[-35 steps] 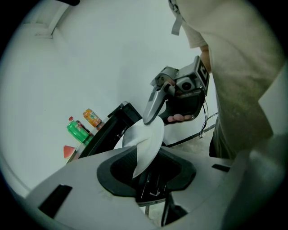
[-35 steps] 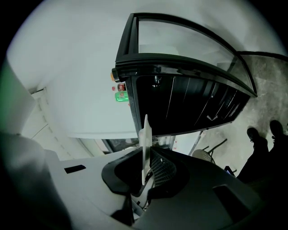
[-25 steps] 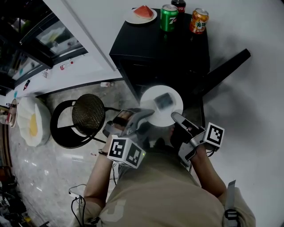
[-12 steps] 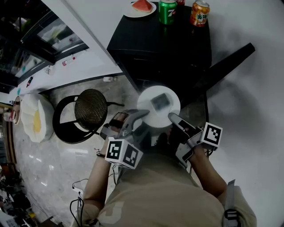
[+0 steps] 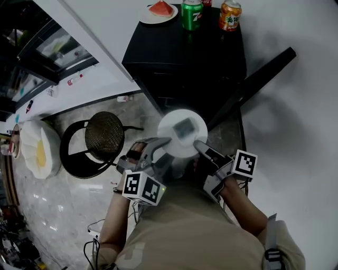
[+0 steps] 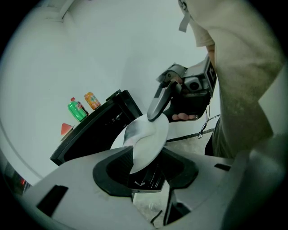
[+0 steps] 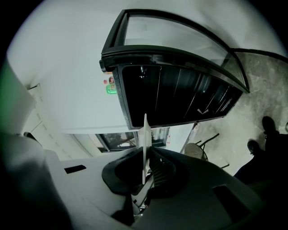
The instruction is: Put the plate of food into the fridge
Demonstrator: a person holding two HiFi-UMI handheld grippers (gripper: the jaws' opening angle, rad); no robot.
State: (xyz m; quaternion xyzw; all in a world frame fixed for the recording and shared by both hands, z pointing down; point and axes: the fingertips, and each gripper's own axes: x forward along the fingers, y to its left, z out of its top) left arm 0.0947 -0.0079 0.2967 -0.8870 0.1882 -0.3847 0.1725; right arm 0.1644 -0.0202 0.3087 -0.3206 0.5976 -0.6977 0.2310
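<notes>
A white plate (image 5: 182, 138) with a dark piece of food (image 5: 184, 128) hangs in front of the black mini fridge (image 5: 185, 52), whose door (image 5: 253, 79) stands open to the right. My right gripper (image 5: 198, 145) is shut on the plate's near right rim, seen edge-on as the plate (image 7: 145, 139) between its jaws in the right gripper view (image 7: 146, 173). My left gripper (image 5: 161, 145) is at the near left rim. Its jaws have just been opening; the plate (image 6: 148, 143) still lies between them with a gap on one side (image 6: 144, 168).
On the fridge top stand a plate with watermelon (image 5: 158, 10), a green can (image 5: 191, 15) and an orange can (image 5: 229, 15). A round black stool (image 5: 97, 140) stands left of the fridge. The fridge's dark interior (image 7: 180, 99) faces the right gripper.
The plate and both grippers have drifted a little left and lower in the head view. The fridge top has slid towards the picture's upper edge.
</notes>
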